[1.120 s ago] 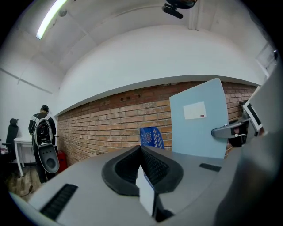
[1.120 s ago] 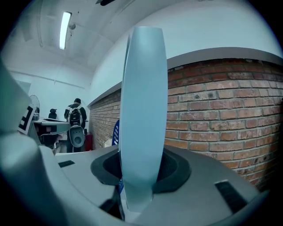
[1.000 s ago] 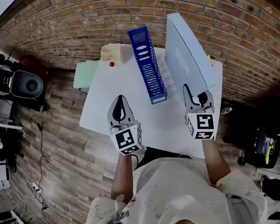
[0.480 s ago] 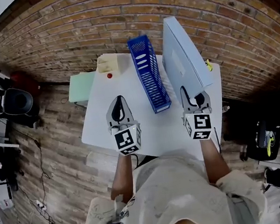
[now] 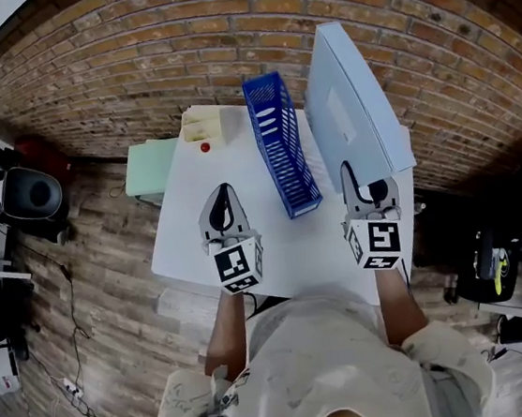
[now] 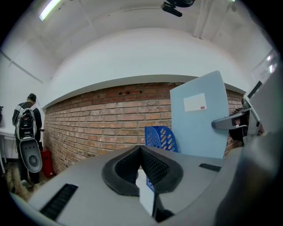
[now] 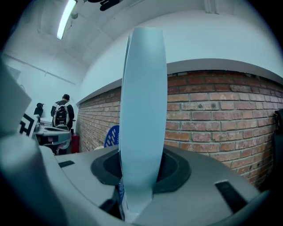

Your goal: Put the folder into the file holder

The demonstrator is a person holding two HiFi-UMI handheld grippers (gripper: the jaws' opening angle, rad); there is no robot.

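A light blue folder (image 5: 352,107) stands upright on edge above the right side of the white table (image 5: 187,221), and my right gripper (image 5: 369,189) is shut on its near lower edge. In the right gripper view the folder (image 7: 141,110) rises from between the jaws. The blue slotted file holder (image 5: 280,144) stands on the table just left of the folder, with its long side running away from me. My left gripper (image 5: 223,193) hovers over the table's near left part, shut and holding nothing. From there I see the holder (image 6: 161,137) and the folder (image 6: 199,117) ahead.
A green pad (image 5: 147,160) sticks out past the table's far left edge, next to a yellowish item (image 5: 203,122) and a small red object (image 5: 204,146). A brick wall (image 5: 175,43) runs behind the table. Black equipment (image 5: 28,194) sits on the floor at left.
The right gripper keeps the folder upright beside the file holder, with only a slight shift of it and of the view. The left gripper has stayed in place.
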